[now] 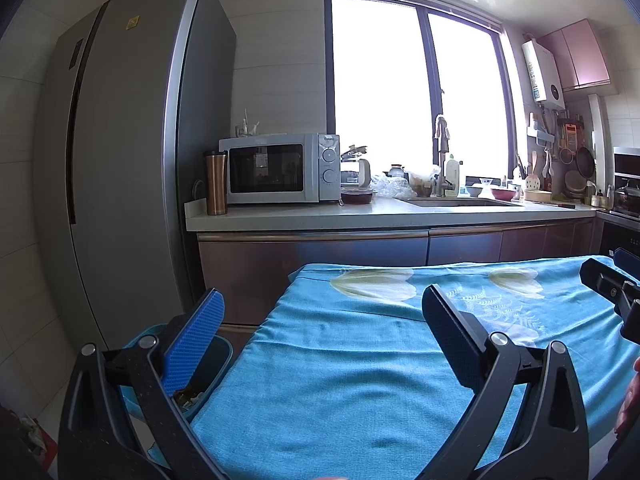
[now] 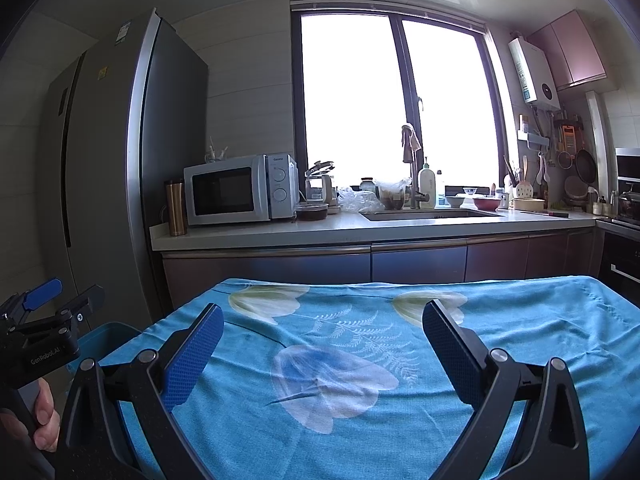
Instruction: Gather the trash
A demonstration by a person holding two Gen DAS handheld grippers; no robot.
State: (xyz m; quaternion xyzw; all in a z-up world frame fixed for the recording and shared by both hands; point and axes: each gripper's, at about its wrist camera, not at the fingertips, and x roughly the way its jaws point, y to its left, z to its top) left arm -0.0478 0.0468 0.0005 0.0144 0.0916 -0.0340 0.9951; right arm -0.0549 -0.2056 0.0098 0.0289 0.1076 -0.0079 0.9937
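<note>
Over blue cloth [image 2: 360, 360], both tools [image 2: 323, 344] [image 1: 323, 328] agape, empty

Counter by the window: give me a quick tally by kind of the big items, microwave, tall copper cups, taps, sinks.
Microwave: 1
Copper cup: 1
Tap: 1
Sink: 1
Total: 4
Smaller dishes and bottles near the sink are too cluttered to count reliably.

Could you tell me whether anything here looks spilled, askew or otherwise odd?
Nothing stands out. The blue cloth lies smooth with no trash on it, the bin at its left edge is upright with scraps inside, and both grippers are open and empty.
</note>
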